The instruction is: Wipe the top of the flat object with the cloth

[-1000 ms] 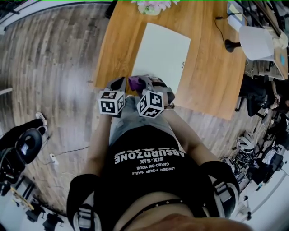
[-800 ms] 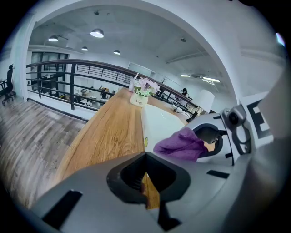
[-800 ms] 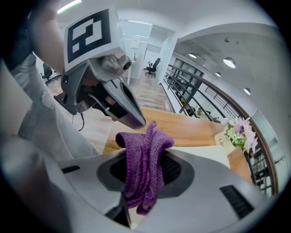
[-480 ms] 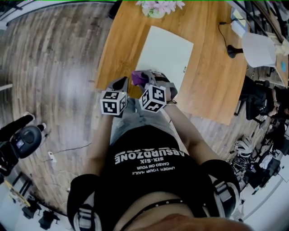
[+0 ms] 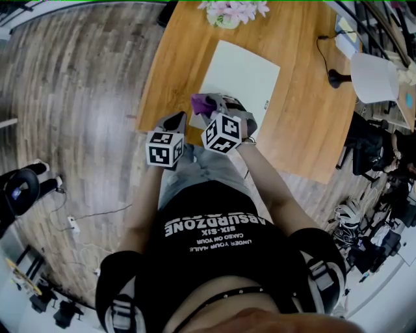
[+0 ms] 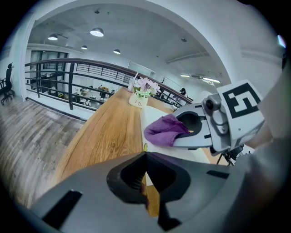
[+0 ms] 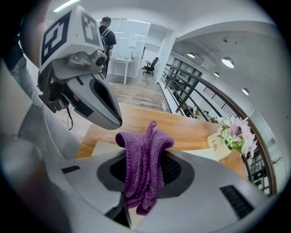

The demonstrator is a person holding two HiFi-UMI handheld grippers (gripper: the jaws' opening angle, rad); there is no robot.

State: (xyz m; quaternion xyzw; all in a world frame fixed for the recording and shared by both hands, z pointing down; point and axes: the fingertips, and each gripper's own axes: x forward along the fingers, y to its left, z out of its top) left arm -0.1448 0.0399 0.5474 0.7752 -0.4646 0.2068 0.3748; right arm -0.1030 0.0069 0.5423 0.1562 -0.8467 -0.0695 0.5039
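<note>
**Right tongs hold the purple cloth**

Your left tongs are pinched together with nothing in them, by the near edge of the tabletop. Just beside them, your right tongs squeeze the purple cloth tight. The cloth sits over the near end of the flat white board. Past the board stand pink flowers.
</note>
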